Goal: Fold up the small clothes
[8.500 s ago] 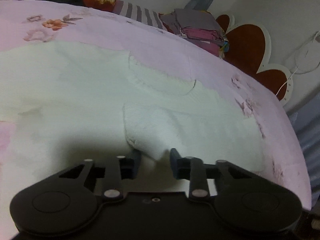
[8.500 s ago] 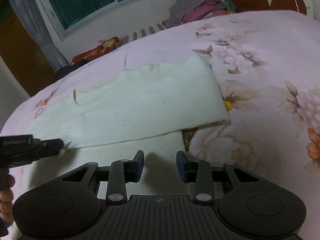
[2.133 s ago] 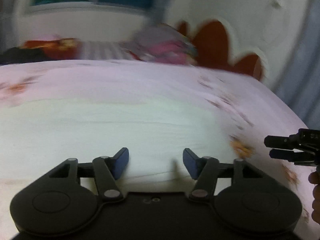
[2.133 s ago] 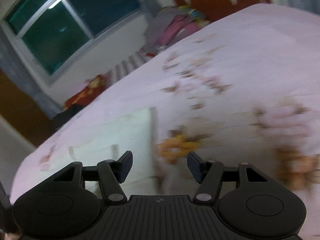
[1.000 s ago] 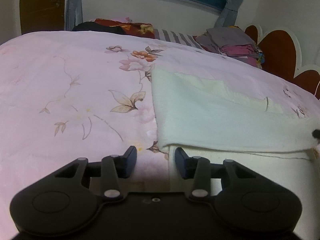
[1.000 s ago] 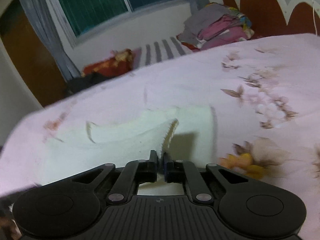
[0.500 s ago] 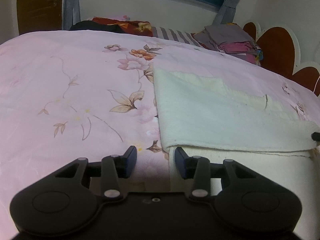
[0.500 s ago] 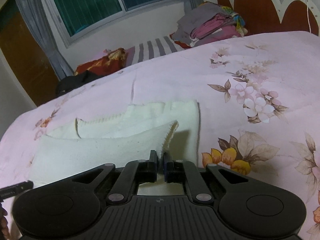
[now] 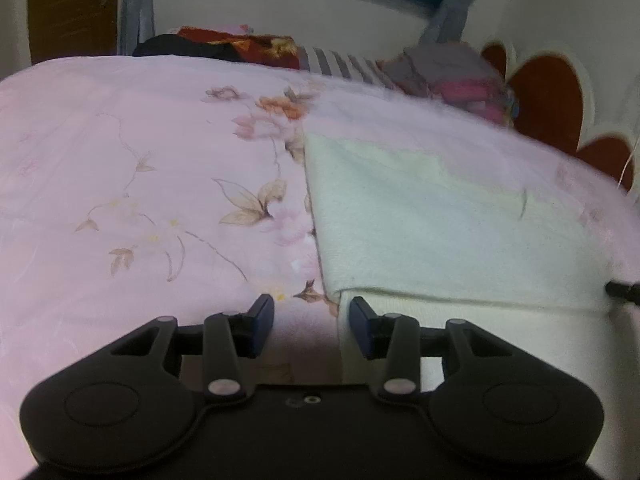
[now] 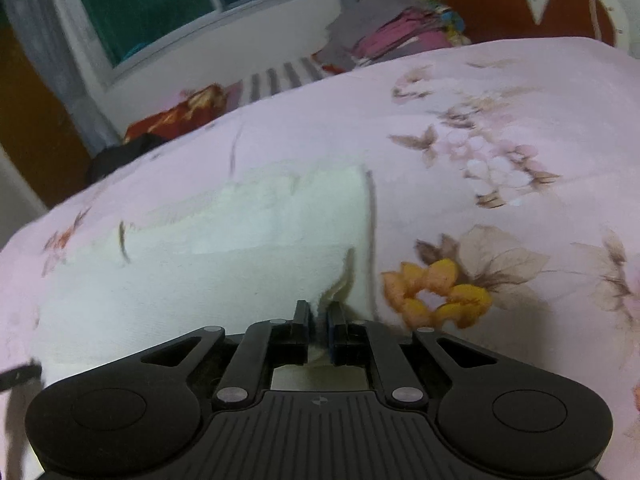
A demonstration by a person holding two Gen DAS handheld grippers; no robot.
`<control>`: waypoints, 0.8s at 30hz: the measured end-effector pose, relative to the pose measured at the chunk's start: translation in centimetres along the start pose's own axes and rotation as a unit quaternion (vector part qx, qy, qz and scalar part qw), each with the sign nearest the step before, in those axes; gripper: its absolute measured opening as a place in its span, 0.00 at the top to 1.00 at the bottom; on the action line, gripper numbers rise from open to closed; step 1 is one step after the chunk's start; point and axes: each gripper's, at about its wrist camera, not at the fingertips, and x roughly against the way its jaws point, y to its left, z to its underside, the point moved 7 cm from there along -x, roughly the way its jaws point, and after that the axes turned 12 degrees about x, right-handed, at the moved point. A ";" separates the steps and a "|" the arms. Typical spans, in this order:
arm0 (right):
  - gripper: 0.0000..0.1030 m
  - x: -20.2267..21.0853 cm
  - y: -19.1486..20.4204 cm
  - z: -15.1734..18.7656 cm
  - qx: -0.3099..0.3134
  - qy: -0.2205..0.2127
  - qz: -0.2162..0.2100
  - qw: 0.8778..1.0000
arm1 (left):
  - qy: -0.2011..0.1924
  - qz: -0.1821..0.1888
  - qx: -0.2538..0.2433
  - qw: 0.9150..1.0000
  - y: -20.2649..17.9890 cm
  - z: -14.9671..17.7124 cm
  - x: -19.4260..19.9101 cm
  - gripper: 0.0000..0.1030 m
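Observation:
A cream knit garment (image 9: 440, 220) lies partly folded on the pink floral bedspread (image 9: 120, 200). My left gripper (image 9: 312, 320) is open at the garment's near left corner, one finger over the bedspread and one over the cloth. My right gripper (image 10: 318, 320) is shut on the near right corner of the garment (image 10: 200, 272) and holds that corner slightly raised. The right gripper's tip shows at the right edge of the left wrist view (image 9: 624, 290). The left gripper's tip shows at the left edge of the right wrist view (image 10: 20, 374).
A pile of folded clothes (image 9: 452, 76) and a striped pillow (image 9: 340, 64) lie at the far side of the bed. A red and white scalloped headboard (image 9: 552, 96) stands at the right. A window (image 10: 200, 8) is behind.
The right gripper has kept hold of the garment corner and lowered it toward the bed. The left gripper has stayed open at the left corner, shifting slightly.

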 end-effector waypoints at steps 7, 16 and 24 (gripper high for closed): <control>0.56 1.5 1.6 -2.2 0.027 -0.045 -0.006 0.999 | -0.020 0.063 -0.035 0.997 -4.1 -0.9 -0.1 0.51; 0.63 -1.8 2.2 -2.2 0.082 -0.009 0.002 0.997 | 0.004 0.065 -0.040 0.997 -5.0 -3.2 -3.9 0.51; 0.63 -6.7 1.6 -4.9 0.131 0.017 0.040 0.990 | 0.048 0.066 -0.033 0.996 -5.4 -7.5 -11.4 0.49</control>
